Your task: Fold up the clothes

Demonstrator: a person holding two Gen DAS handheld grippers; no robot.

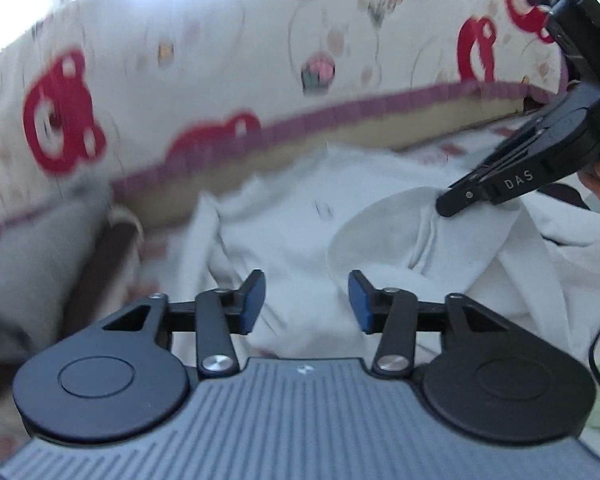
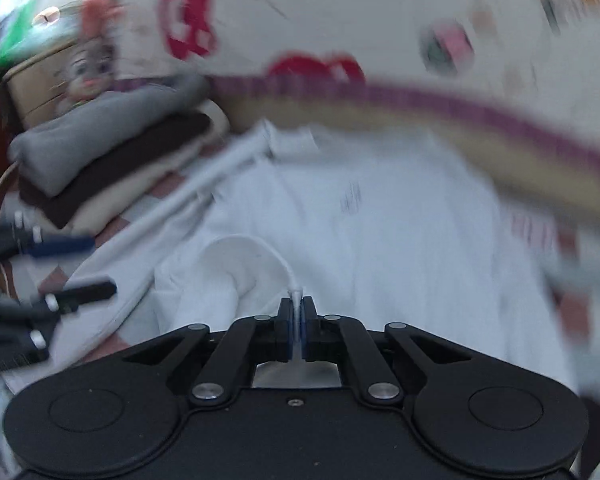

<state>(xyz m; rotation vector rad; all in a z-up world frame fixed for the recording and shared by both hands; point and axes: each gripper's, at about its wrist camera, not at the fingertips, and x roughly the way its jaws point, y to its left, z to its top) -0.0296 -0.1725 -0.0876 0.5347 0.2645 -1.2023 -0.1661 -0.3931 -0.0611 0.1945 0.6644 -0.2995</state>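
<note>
A white garment point(image 1: 300, 220) lies spread and rumpled on the bed; it also fills the middle of the right wrist view point(image 2: 379, 220). My left gripper point(image 1: 307, 300) is open and empty, hovering just above the cloth. My right gripper point(image 2: 296, 312) is shut on a raised fold of the white garment, near its round neck opening point(image 2: 240, 256). In the left wrist view the right gripper point(image 1: 449, 204) comes in from the upper right and pinches the cloth. In the right wrist view the open left gripper point(image 2: 72, 268) shows at the left edge.
A pillow or quilt point(image 1: 180, 60) printed with red bears and edged in purple runs along the back. A stack of folded grey, brown and cream clothes point(image 2: 112, 148) lies at the left, with a plush toy point(image 2: 92, 68) behind it. Both views are motion-blurred.
</note>
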